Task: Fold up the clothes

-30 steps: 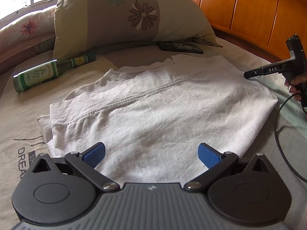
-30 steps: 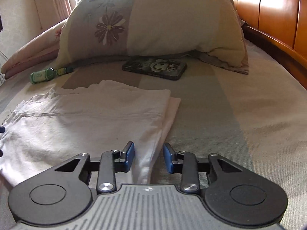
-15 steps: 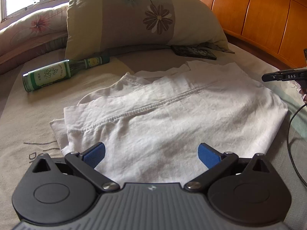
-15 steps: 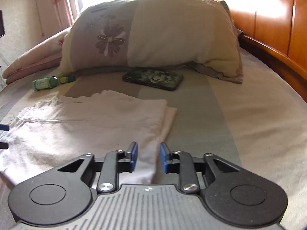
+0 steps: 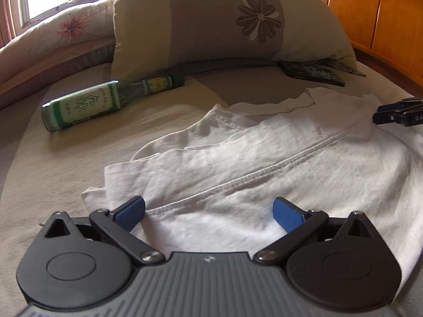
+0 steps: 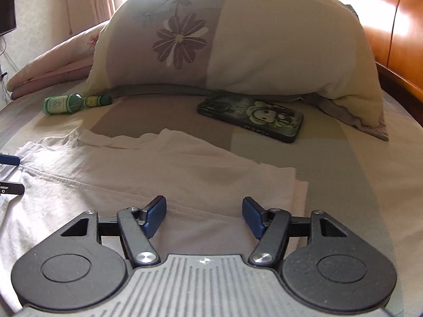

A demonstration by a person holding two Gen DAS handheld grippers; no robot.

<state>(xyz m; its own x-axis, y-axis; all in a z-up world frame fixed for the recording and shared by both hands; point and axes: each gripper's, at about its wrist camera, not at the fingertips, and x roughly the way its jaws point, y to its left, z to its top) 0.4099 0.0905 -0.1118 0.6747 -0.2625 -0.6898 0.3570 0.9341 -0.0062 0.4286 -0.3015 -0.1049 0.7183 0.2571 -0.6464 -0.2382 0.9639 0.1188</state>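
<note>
A white garment (image 5: 264,163) lies folded flat on the bed, a stitched seam running across it. My left gripper (image 5: 208,212) hovers over its near left part, open, with only cloth below the blue pads. In the right wrist view the same garment (image 6: 164,174) fills the foreground. My right gripper (image 6: 204,215) is above its right part, jaws opening, nothing pinched between them. The right gripper's tips (image 5: 396,115) show at the left wrist view's right edge, over the garment's far corner. The left gripper's fingertips (image 6: 9,174) show at the right wrist view's left edge.
A green glass bottle (image 5: 105,103) lies on its side beyond the garment's left. A dark phone with a cartoon case (image 6: 251,115) rests near a large floral pillow (image 6: 227,39). A wooden headboard (image 6: 396,37) runs along the right. Folded pink bedding (image 5: 58,39) sits far left.
Both grippers have moved in over the garment. The right gripper's jaws went from nearly closed to wide apart. The left gripper stayed open.
</note>
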